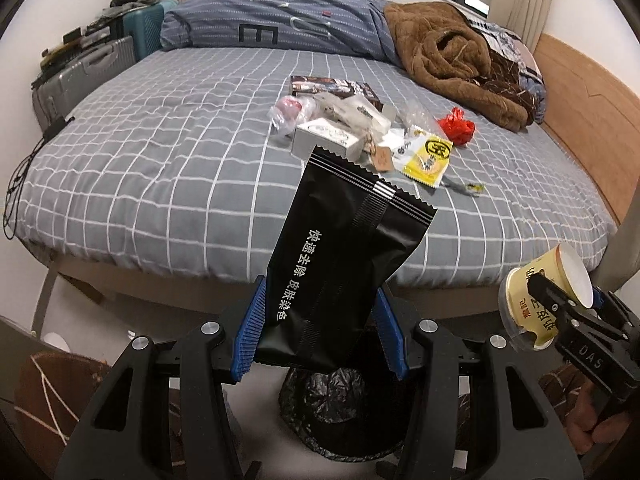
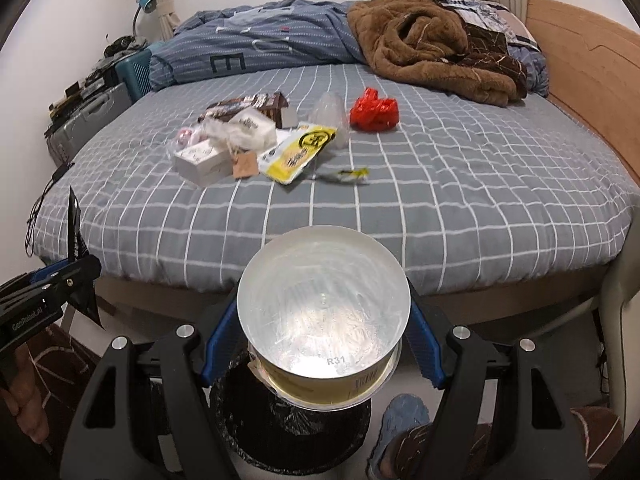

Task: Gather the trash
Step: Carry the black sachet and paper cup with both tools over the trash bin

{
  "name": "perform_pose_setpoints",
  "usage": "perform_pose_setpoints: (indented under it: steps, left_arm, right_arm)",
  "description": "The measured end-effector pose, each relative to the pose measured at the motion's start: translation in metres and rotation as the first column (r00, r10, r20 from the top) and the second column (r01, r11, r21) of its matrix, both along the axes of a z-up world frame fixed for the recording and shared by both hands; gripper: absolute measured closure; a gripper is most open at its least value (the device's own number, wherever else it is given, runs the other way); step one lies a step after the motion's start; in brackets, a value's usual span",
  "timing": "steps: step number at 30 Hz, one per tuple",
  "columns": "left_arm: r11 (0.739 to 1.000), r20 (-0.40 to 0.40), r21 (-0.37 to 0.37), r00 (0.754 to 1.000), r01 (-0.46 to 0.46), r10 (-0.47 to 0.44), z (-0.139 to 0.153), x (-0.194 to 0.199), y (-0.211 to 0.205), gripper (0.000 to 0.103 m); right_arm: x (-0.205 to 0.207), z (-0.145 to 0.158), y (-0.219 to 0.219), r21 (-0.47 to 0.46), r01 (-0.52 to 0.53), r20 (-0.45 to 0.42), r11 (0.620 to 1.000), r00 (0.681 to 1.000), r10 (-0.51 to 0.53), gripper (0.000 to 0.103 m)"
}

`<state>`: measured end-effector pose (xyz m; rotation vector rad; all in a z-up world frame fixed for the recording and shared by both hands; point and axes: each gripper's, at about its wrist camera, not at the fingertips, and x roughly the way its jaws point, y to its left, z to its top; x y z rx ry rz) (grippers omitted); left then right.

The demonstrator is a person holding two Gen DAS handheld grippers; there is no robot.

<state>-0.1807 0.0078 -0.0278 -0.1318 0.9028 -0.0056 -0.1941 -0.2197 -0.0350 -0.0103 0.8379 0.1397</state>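
Note:
My left gripper is shut on a black foil packet with white lettering, held upright over a bin lined with a black bag. My right gripper is shut on a yellow paper cup, its pale bottom facing the camera, above the same bin. In the left wrist view the cup and the right gripper show at the far right. On the bed lies a heap of trash: a white box, a yellow packet, a red bag and a clear wrapper.
The grey checked bed fills the middle, with a blue duvet and a brown blanket at the back. Suitcases stand left of the bed and a wooden headboard at the right. A slipper lies beside the bin.

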Motion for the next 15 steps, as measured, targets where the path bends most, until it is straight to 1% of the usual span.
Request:
perform_pose_setpoints:
  steps: [8,11,15]
  left_arm:
    - [1.000,-0.057,-0.008,0.998,0.002,-0.002,-0.022,-0.016,-0.001,0.053]
    - [1.000,-0.087,-0.020,0.996,-0.002,0.000,-0.033,-0.019,0.001,0.053]
    - [1.000,-0.112,-0.016,0.994,-0.009,0.007,-0.046,-0.021,0.004,0.053]
  right_arm:
    - [-0.014,-0.022,0.018,-0.010,-0.047,-0.063,0.999,0.997,0.046,0.033]
    - [-0.017,-0.035,0.025,-0.004,-0.065,-0.096,0.998,0.993,0.064,0.033]
    - [-0.017,-0.053,0.031,-0.010,-0.083,-0.138,0.996,0.987,0.081,0.033]
